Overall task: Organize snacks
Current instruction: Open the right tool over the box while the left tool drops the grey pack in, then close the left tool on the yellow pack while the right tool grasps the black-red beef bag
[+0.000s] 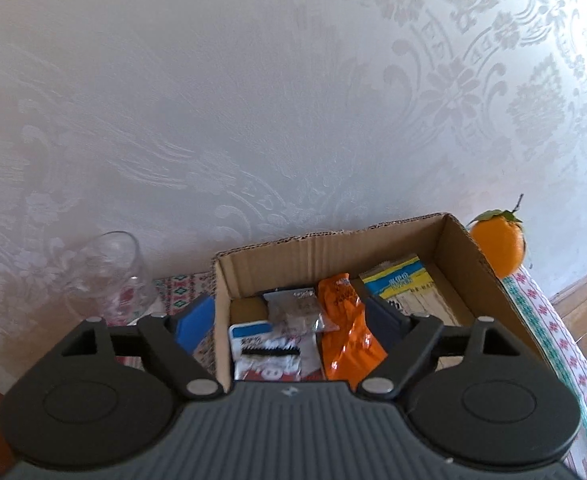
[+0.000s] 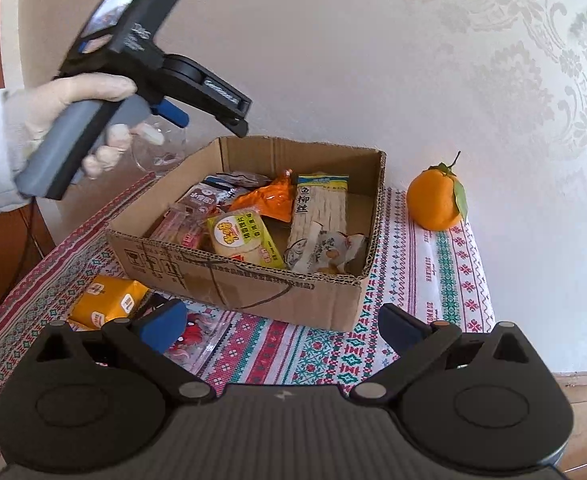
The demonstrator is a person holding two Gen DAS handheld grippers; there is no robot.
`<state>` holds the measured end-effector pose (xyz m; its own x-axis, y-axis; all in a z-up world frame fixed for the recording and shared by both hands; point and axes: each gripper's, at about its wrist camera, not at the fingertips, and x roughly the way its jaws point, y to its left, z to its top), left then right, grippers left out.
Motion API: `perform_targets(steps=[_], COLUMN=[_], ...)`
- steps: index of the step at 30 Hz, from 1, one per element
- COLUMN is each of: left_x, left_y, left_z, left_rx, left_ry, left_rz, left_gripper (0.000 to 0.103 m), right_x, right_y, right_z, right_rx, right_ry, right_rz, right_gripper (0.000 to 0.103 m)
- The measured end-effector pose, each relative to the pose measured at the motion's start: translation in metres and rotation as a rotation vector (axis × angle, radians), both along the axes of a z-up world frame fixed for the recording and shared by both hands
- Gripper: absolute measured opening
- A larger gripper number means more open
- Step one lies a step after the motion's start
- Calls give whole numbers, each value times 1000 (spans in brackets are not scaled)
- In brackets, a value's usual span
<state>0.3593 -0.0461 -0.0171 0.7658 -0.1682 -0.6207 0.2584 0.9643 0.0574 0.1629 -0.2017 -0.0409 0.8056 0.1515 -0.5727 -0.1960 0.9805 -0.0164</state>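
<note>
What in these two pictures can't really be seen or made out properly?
- Clear red packet on the tablecloth, right wrist view: partly behind the right gripper's blue finger.
- Box floor: covered by snacks in both views.
- Glass, right wrist view: mostly behind the left gripper and gloved hand.
- Small print on the orange pouch, left wrist view: unreadable.

A cardboard box (image 2: pixel 253 280) is set on the worktop (image 2: pixel 433 280), close to the wall behind it. Several snack packets are held in the box: a long noodle packet (image 2: pixel 319 212) is laid along its right half, a round cracker packet (image 2: pixel 245 240) leans at the front, and a crinkled packet (image 2: pixel 273 196) is lodged behind it. An orange (image 2: pixel 435 198) is stood to the right of the box, apart from it. A glass (image 1: pixel 109 276) is placed behind the box's left corner. Before the box, to the left, a small carton (image 2: pixel 107 300) is laid, with what may be a flat packet (image 2: pixel 197 336) beside it.
</note>
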Motion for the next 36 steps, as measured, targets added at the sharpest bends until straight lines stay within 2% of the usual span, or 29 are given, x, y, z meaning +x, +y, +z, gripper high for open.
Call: perform_targets(steps=[9, 12, 15, 17, 20, 26, 30, 36], left_x=[-56, -77, -98, -109, -124, -130, -127, -123], left_y=[22, 29, 35, 39, 43, 48, 51, 52], left_z=[6, 2, -6, -15, -31, -68, -86, -103], left_rx=[40, 29, 2, -7, -6, 9, -32, -49], left_ry=[-52, -62, -47, -38, -20, 60, 113, 158], left_rz=[22, 27, 45, 62, 86, 140, 155, 158], left_gripper=[83, 83, 86, 92, 93, 92, 92, 93], right_x=[-9, -9, -7, -7, -11, -11, -10, -5], right_y=[7, 7, 9, 10, 11, 17, 22, 30], right_z=[3, -3, -13, -19, -24, -30, -30, -33], right_rx=[-17, -14, -26, -38, -43, -71, -69, -83], right_ry=[-14, -12, 3, 15, 20, 35, 41, 61], right_rz=[16, 35, 43, 47, 80, 119, 137, 163], right_gripper=[103, 103, 103, 103, 103, 103, 103, 103])
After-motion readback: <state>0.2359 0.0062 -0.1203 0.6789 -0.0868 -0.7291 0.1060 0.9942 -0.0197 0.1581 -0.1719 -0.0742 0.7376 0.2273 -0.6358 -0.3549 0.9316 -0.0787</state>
